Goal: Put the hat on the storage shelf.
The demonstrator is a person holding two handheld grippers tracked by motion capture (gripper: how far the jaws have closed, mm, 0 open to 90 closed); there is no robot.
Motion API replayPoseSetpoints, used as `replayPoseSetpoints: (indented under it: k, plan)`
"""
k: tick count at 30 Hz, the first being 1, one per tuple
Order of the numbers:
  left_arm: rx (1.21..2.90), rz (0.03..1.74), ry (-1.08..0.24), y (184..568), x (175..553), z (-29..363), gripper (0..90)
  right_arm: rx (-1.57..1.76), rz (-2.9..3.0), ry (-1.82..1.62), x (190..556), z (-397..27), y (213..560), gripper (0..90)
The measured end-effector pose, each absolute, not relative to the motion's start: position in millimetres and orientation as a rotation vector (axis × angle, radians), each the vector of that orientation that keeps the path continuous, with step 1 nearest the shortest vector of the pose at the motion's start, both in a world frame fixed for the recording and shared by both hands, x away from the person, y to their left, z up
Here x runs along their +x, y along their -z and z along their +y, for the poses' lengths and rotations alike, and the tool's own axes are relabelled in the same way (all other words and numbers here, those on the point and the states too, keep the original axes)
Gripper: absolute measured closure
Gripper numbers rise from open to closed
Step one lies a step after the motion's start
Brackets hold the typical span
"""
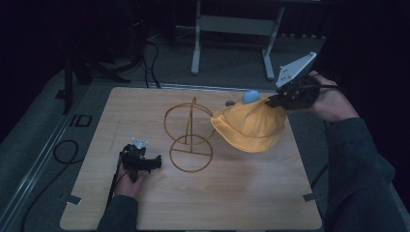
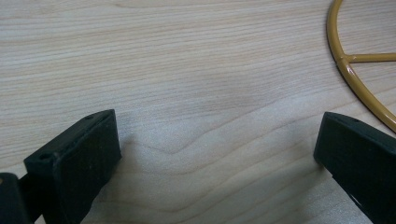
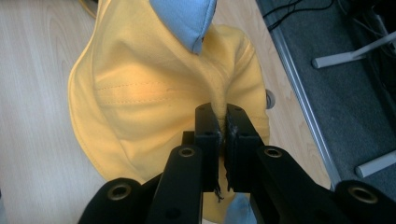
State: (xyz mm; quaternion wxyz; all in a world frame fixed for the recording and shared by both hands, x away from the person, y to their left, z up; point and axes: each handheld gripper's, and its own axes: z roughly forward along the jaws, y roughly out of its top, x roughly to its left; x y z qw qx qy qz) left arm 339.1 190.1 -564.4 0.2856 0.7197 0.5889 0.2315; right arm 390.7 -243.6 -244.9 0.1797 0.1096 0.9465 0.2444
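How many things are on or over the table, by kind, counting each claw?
Hat: 1, yellow hat with a blue patch
Wire stand: 1, gold wire stand
Claw: 2, left claw, right claw
Total: 4

My right gripper (image 1: 271,100): black frame, grey three-cornered plate (image 1: 295,69) on top with small dark marks. In its own view, two black link arms (image 3: 184,182) carry brass-ringed holes (image 3: 186,151); frayed threads hang between the pads. My left gripper (image 1: 157,163): black, a pale fitting at twelve o'clock, black cable (image 1: 115,179) trailing toward six. Its fingers (image 2: 77,158) are blocky, matte, with small screw holes. Sleeves (image 1: 360,169) dark grey, finely ribbed.
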Motion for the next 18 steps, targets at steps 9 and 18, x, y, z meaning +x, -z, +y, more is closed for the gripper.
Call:
replayPoseSetpoints:
  k: [9, 18]
  plan:
    - [1.924, 1.574, -0.619, 564.5, 339.1, 190.1, 0.4, 0.313, 2.639, -0.718, 389.4, -241.0, 241.3, 85.4]
    - [1.924, 1.574, -0.619, 564.5, 339.1, 190.1, 0.4, 0.345, 2.606, -0.745, 391.5, -238.1, 237.7, 85.4]
